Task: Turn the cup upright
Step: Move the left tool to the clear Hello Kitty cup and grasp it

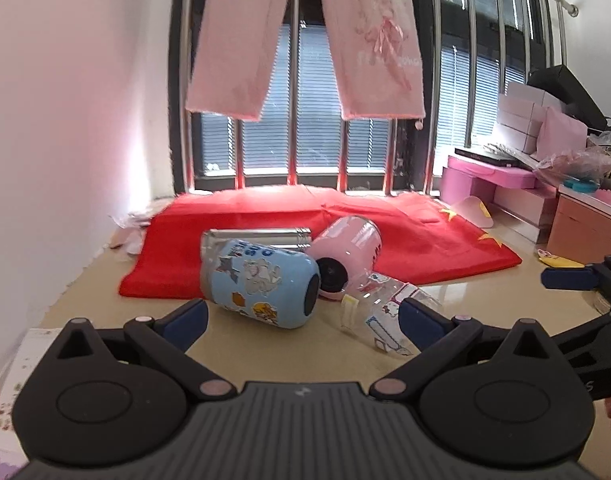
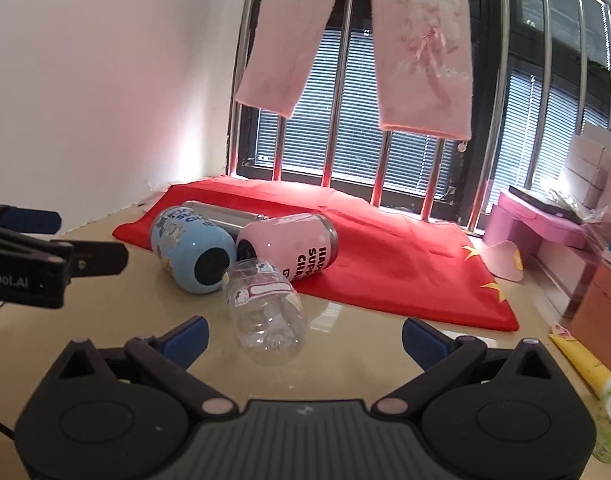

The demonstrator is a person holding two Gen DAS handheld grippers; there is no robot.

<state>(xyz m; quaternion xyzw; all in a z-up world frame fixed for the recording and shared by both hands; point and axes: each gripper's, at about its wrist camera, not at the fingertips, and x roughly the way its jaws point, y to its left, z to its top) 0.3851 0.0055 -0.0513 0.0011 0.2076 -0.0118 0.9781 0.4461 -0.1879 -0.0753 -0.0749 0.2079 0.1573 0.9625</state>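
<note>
Several cups lie on their sides on the beige table. A blue cartoon cup (image 1: pixel 261 282) (image 2: pixel 193 254) lies with its dark base toward me. A pink cup (image 1: pixel 351 254) (image 2: pixel 293 246) lies behind it, partly on the red cloth. A clear plastic cup with stickers (image 1: pixel 381 314) (image 2: pixel 267 312) lies nearest. A steel cup (image 1: pixel 261 238) (image 2: pixel 221 214) lies at the back. My left gripper (image 1: pixel 303 318) is open and empty in front of the blue cup. My right gripper (image 2: pixel 305 334) is open and empty, with the clear cup just beyond its fingers.
A red flag cloth (image 1: pixel 405 240) (image 2: pixel 385 256) covers the table's back. Pink boxes (image 1: pixel 497 184) (image 2: pixel 537 224) and clutter stand at the right. A yellow tube (image 2: pixel 585 364) lies at the right edge. Pink trousers (image 1: pixel 305 36) hang before the barred window. A white wall is on the left.
</note>
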